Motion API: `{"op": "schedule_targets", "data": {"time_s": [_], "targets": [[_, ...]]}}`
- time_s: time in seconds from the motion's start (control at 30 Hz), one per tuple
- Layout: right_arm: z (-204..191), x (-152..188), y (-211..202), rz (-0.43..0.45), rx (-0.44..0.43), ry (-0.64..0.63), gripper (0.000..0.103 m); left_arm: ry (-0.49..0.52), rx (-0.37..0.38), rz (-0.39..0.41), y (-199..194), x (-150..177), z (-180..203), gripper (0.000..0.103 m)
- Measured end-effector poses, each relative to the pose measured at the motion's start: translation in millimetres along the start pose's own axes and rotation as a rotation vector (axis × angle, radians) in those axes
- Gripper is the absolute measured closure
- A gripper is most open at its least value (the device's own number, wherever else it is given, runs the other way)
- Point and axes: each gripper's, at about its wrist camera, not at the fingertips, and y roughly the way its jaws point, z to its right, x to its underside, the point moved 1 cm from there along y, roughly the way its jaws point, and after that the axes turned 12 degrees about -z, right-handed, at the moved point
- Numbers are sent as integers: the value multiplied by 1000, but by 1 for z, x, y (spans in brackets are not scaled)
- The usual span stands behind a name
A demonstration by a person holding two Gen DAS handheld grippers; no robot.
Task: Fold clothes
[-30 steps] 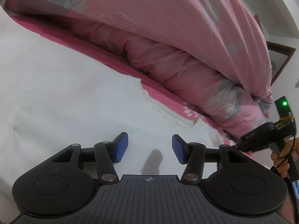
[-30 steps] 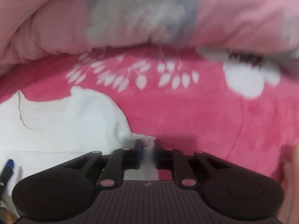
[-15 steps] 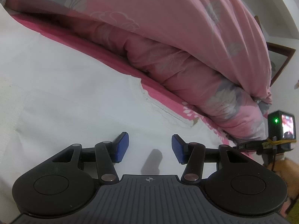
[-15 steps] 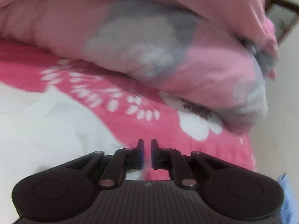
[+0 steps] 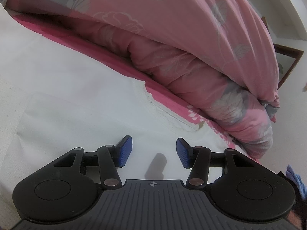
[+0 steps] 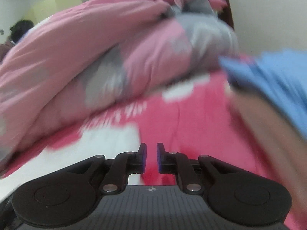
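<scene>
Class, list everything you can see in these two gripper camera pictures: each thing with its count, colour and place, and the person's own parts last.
white cotton T-shirt: one, white, spread flat on the bed.
bright pink floral bedsheet: one, pink with white flowers, under the shirt.
pale pink and grey flowered quilt: one, bunched behind the shirt.
dark wooden frame: one, brown, by the wall.
blue cloth: one, right edge, blurred.
left gripper: black, blue pads, open above the shirt.
right gripper: black, jaws opening, nothing between them.
</scene>
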Motion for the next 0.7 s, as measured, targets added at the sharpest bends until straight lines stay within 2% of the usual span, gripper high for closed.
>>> {"op": "schedule_targets", "data": {"time_s": [0.07, 0.13, 0.23, 0.37, 0.43, 0.53, 0.63, 0.7], "targets": [[2, 32, -21, -28, -35, -30, 91, -2, -4, 6, -1, 0, 0, 52], [-9, 57, -36, -58, -44, -121, 91, -9, -5, 13, -4, -1, 0, 51], [-33, 83, -35, -90, -15, -291, 91, -17, 3, 27, -8, -3, -1, 51], [-60, 97, 0, -108, 98, -473, 91, 0, 35, 39, -13, -2, 2, 51], [-64, 99, 23, -115, 151, -516, 91, 17, 46, 32, -12, -1, 5, 51], [-66, 99, 41, -60, 274, -555, 93, 33, 40, 17, -9, 0, 8, 51], [-64, 102, 40, 9, 419, -552, 97, 35, 25, 0, -6, 1, 9, 51], [-57, 104, 42, 15, 454, -531, 99, 34, 15, -13, -4, 2, 8, 51]]}}
